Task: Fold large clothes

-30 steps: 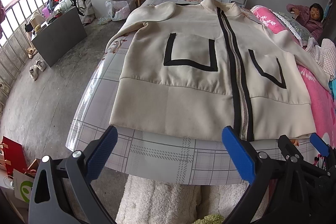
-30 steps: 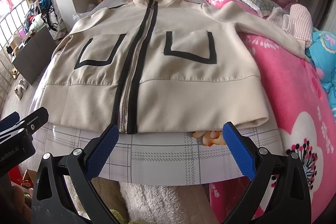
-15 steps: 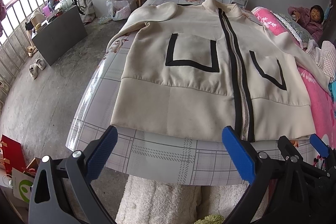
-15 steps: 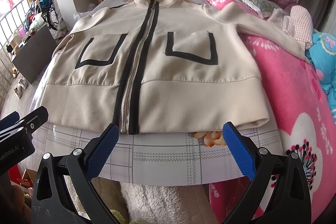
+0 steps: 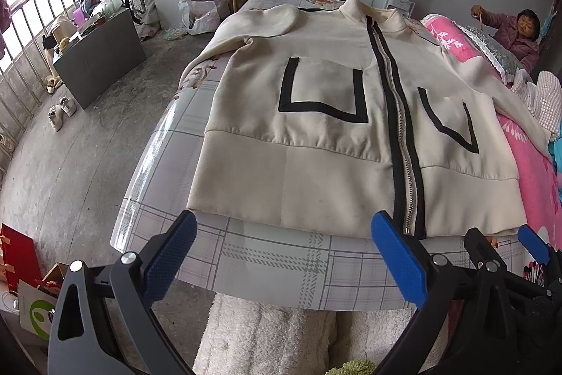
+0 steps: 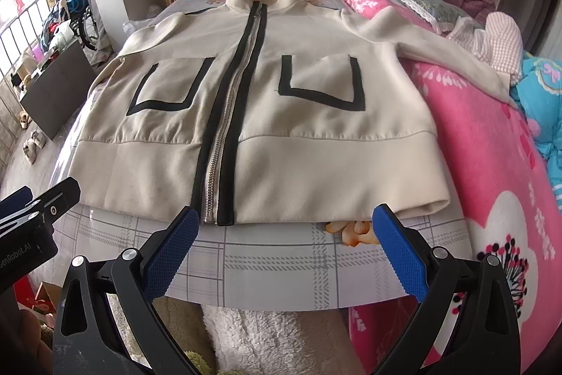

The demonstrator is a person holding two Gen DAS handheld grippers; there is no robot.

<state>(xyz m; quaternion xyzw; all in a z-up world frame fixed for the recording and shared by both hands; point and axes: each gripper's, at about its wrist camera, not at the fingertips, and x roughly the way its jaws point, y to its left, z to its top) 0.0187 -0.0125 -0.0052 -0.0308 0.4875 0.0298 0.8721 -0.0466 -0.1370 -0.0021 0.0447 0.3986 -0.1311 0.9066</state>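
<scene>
- Both grippers hover just short of the hem: the left gripper (image 5: pixel 282 255) and the right gripper (image 6: pixel 282 250) have their blue-padded fingers (image 6: pixel 398 243) spread wide, holding nothing.
- Risk one: the cream zip-front jacket with black trim (image 6: pixel 260 115) is thick, so a pinch at the hem may catch only the top layer, and the fold would drag crooked.
- Risk two: its right sleeve (image 6: pixel 435 50) drapes onto the pink floral quilt (image 6: pixel 491 171) and could snag there.
- The jacket lies flat, front up, zipped, collar away, on the grey checked bed sheet (image 5: pixel 267 262).
- Its left sleeve (image 5: pixel 242 30) trails toward the bed's edge.
</scene>
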